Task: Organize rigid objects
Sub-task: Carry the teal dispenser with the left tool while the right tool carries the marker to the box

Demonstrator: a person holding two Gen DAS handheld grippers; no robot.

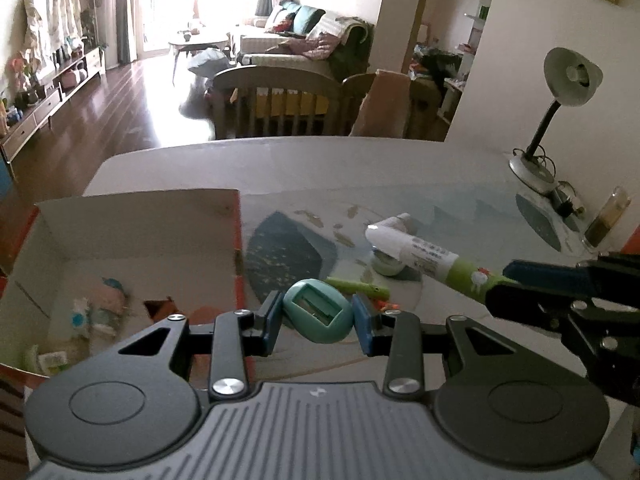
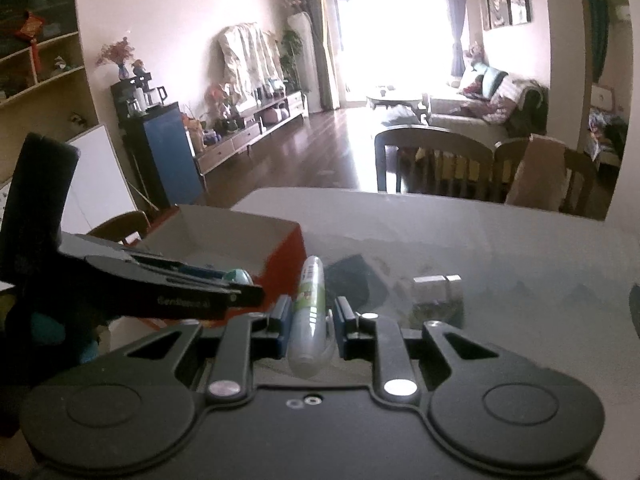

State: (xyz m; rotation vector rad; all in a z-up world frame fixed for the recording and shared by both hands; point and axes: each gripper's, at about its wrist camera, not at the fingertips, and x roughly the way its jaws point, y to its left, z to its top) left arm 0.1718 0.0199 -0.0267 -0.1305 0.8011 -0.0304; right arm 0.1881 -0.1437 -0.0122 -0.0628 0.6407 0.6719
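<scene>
Left claw (image 1: 316, 322) squeezes the teal sharpener (image 1: 318, 312) just beside the red box (image 1: 238, 248); right claw (image 2: 310, 322) grips the green-and-white tube (image 2: 310, 312). I think each should go over the box before letting go, slowly, without bumping the wall

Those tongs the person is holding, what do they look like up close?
Each is matte black plastic: the left tongs and right tongs have two short fingers faced with blue pads, driven by flat black link bars with silver rivets. Two round black discs flank a ribbed grey body. Faint pale lettering, unreadable, runs along one side. No cables or sleeves show.
</scene>
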